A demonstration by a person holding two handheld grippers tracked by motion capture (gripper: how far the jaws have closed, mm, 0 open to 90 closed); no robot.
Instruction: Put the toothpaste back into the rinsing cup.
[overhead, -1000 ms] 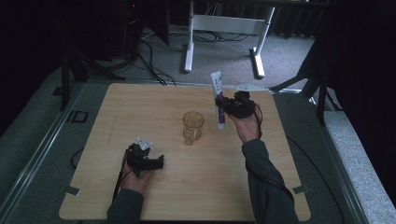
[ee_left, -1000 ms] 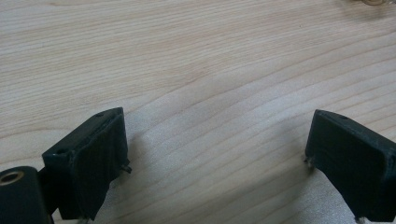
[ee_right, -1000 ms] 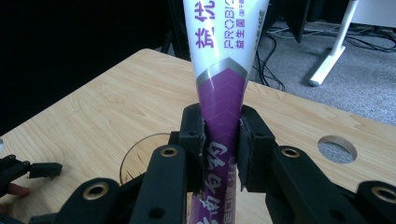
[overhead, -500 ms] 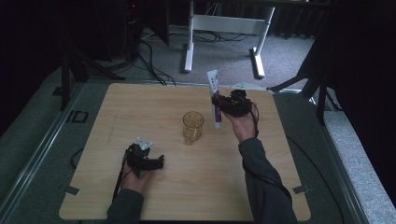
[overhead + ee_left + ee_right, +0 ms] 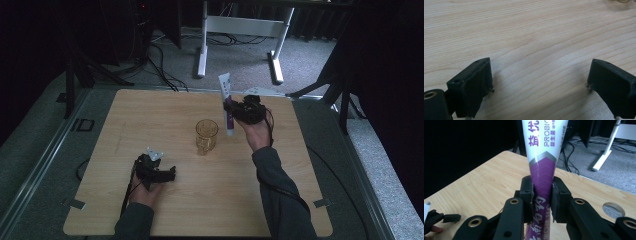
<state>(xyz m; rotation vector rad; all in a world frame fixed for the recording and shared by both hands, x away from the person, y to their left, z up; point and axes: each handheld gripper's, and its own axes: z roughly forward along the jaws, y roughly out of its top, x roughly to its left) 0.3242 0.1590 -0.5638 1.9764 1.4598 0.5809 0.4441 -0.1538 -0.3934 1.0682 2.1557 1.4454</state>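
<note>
A white and purple toothpaste tube (image 5: pixel 226 102) stands upright, held just right of an amber glass mug (image 5: pixel 206 135) at the table's middle. My right gripper (image 5: pixel 231 107) is shut on the tube; in the right gripper view its jaws pinch the purple part of the tube (image 5: pixel 543 177), and the mug's rim (image 5: pixel 614 208) shows low at the right. My left gripper (image 5: pixel 170 174) rests near the table's front left, its jaws wide open (image 5: pixel 539 82) over bare wood with nothing between them.
The wooden table (image 5: pixel 150 115) sits on grey carpet. A white desk frame (image 5: pixel 240 25) and cables lie on the floor beyond the far edge. Dark stands flank both sides of the table.
The right gripper with the tube has shifted slightly toward the mug and the tube stands a bit higher. The left gripper has stayed put.
</note>
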